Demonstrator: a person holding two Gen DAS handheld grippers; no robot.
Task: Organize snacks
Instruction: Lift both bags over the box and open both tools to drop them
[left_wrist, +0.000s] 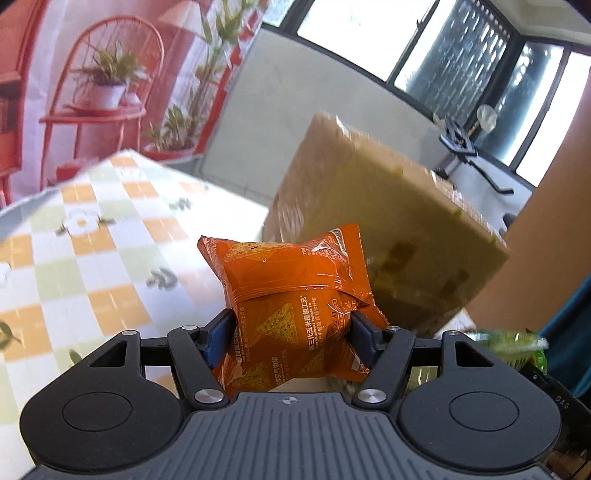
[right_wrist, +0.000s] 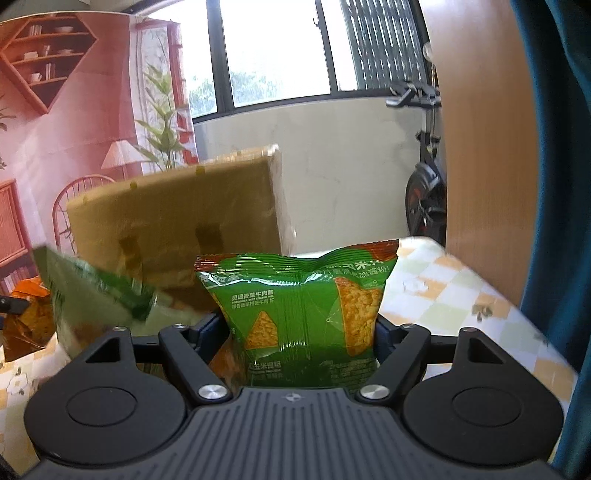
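An orange bag is gripped in the left tongs, a green bag in the right tongs, both held just before the box. Bags should be carried over the box rim gently, without being crushed.

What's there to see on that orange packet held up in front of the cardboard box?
The orange snack packet is a small, puffy pillow bag of glossy foil-like film, printed with triangular corn chips and Chinese text. It has crimped end seals and a seam across its middle. The left gripper pinches its lower half between blue-padded fingers, holding it up, creased, above the checked tablecloth.
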